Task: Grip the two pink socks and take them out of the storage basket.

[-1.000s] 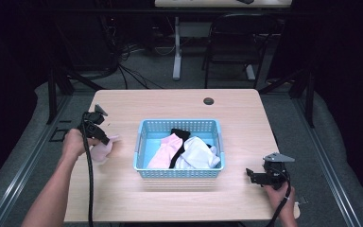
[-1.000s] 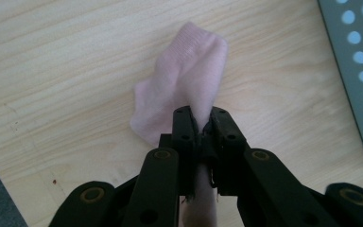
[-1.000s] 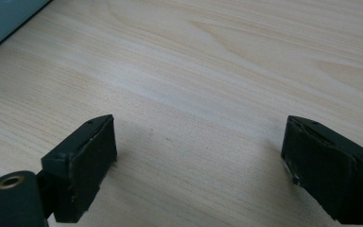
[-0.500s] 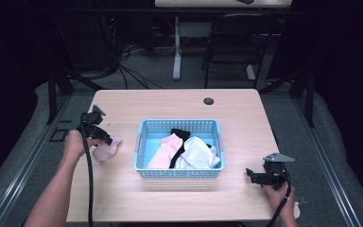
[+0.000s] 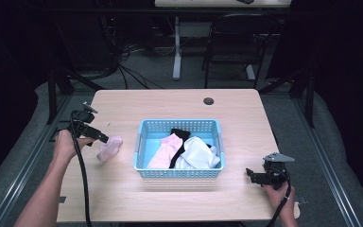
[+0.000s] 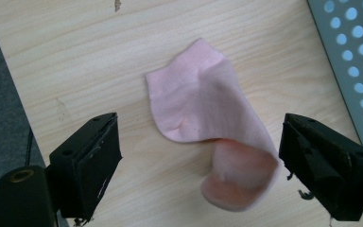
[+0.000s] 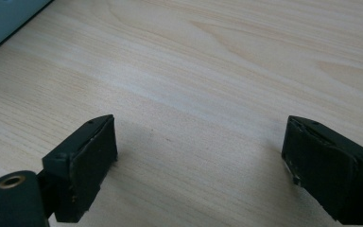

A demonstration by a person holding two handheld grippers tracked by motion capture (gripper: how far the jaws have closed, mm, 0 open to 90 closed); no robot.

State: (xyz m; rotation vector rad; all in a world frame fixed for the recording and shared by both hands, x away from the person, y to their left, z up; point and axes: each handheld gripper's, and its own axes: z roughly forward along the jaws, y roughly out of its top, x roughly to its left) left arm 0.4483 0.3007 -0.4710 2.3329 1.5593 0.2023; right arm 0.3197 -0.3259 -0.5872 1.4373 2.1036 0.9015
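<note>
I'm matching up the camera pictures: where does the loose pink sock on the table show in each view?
High view: pink sock lies left of the blue basket.
Left gripper view: centre, flat on the wood between open jaws.
Right gripper view: not in it.
Shared landmark: the basket's perforated wall, at the right edge in the left gripper view.

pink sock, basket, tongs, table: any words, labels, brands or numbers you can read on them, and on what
None: no readable text in any view.
Pink sock: plain fabric, no label or print visible.
Blue basket: plain perforated wall, no marking.
Left tongs and right tongs: black, no visible lettering.
Table: bare wood grain, one dark round cap, no writing.
</note>
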